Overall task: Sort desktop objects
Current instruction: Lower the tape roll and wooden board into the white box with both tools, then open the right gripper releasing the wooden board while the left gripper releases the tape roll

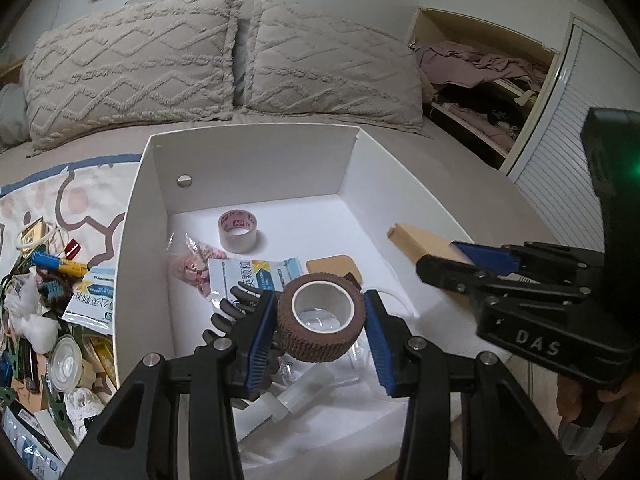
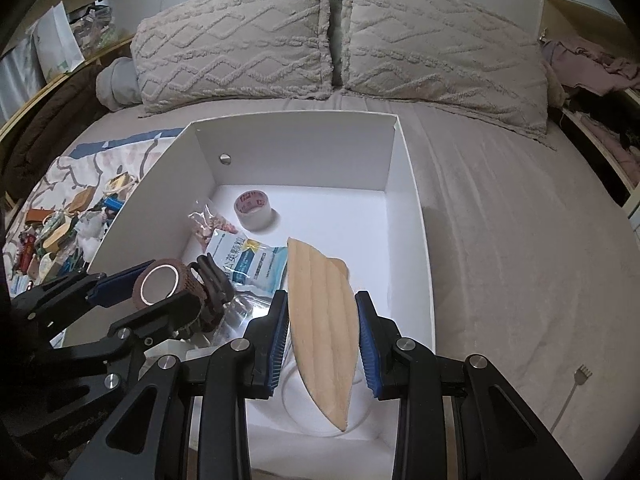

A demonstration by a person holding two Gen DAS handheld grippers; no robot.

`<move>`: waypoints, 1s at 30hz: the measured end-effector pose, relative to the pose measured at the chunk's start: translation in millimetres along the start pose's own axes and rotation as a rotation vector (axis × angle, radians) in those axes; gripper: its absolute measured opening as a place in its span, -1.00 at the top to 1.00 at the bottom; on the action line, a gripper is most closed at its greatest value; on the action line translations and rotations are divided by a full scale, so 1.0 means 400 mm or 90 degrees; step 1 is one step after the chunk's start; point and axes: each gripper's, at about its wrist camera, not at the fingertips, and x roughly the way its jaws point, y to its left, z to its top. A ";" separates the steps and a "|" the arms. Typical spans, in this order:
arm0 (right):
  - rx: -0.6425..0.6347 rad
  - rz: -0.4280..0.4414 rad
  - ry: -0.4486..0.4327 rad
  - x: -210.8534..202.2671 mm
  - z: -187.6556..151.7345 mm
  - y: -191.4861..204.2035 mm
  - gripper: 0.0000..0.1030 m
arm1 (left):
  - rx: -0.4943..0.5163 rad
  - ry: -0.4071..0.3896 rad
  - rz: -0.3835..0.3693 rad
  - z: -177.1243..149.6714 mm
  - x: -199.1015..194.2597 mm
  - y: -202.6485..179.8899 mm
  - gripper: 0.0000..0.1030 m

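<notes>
Your white box (image 1: 160, 208) sits on the bed, right under both grippers. Your right gripper (image 2: 322, 336) pinches the wooden block (image 2: 320, 320), long side pointing away. Your left gripper (image 1: 320, 332) pinches the brown tape roll (image 1: 320, 320), probably just above the box floor.

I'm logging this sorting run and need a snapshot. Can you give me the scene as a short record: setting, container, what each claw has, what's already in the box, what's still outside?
setting: bed, two pillows behind
container: open white box
left claw: shut on brown bandage roll, over the box
right claw: shut on flat wooden piece, over the box
in box: clear tape roll, bag of pink bits, blue-white sachet
outside: cluttered pile beside the box's left wall
</notes>
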 end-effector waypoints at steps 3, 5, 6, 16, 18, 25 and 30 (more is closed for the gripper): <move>-0.002 -0.005 0.002 0.001 0.000 0.000 0.35 | -0.002 0.007 0.002 -0.005 0.004 0.000 0.16; -0.004 -0.007 0.007 0.003 -0.003 -0.002 0.36 | 0.002 0.012 0.004 -0.009 0.008 -0.005 0.16; -0.006 -0.008 0.009 0.003 -0.003 -0.002 0.36 | 0.003 0.015 0.003 -0.010 0.010 -0.006 0.16; -0.012 -0.005 0.003 -0.012 -0.002 0.001 0.36 | 0.018 0.037 -0.002 -0.023 0.034 -0.040 0.16; -0.010 -0.005 0.003 -0.013 -0.001 0.000 0.36 | 0.020 0.041 -0.004 -0.024 0.039 -0.046 0.16; 0.000 -0.004 -0.001 -0.017 0.003 -0.009 0.36 | 0.026 0.056 -0.011 -0.031 0.057 -0.064 0.16; 0.011 -0.003 -0.001 -0.015 0.003 -0.017 0.35 | 0.032 0.059 -0.015 -0.031 0.063 -0.074 0.16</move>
